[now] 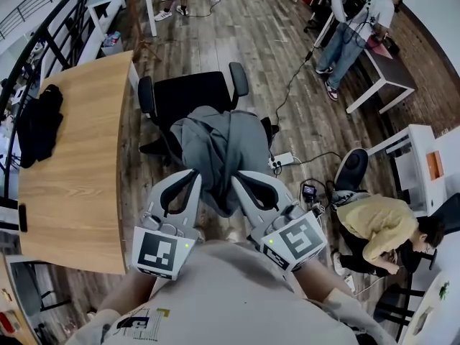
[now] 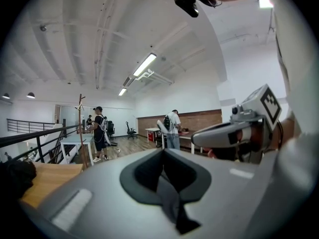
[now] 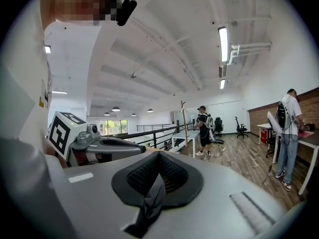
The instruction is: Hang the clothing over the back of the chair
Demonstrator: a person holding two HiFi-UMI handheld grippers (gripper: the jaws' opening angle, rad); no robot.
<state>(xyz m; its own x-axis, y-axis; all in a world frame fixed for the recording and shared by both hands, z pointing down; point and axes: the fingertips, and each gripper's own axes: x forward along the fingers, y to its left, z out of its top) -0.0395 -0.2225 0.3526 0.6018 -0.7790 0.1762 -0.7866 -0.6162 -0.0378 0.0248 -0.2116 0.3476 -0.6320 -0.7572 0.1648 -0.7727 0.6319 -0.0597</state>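
In the head view a grey garment [image 1: 215, 146] lies draped over the backrest of a black office chair [image 1: 190, 95], hanging down toward me. My left gripper [image 1: 191, 178] and right gripper [image 1: 238, 180] reach level into its near edge, side by side. Each is shut on a fold of the cloth. The left gripper view shows a grey strip of the garment [image 2: 172, 203] pinched between the closed jaws of that gripper [image 2: 163, 158], with the right gripper [image 2: 239, 131] beside it. The right gripper view shows the same: cloth [image 3: 147, 208] caught in the closed gripper [image 3: 158, 158].
A wooden table [image 1: 72, 171] stands to the chair's left with a black garment [image 1: 39, 124] on it. On the floor to the right lie a power strip [image 1: 282, 159] and cables. A person in yellow [image 1: 381, 225] crouches there. White tables and other people stand farther off.
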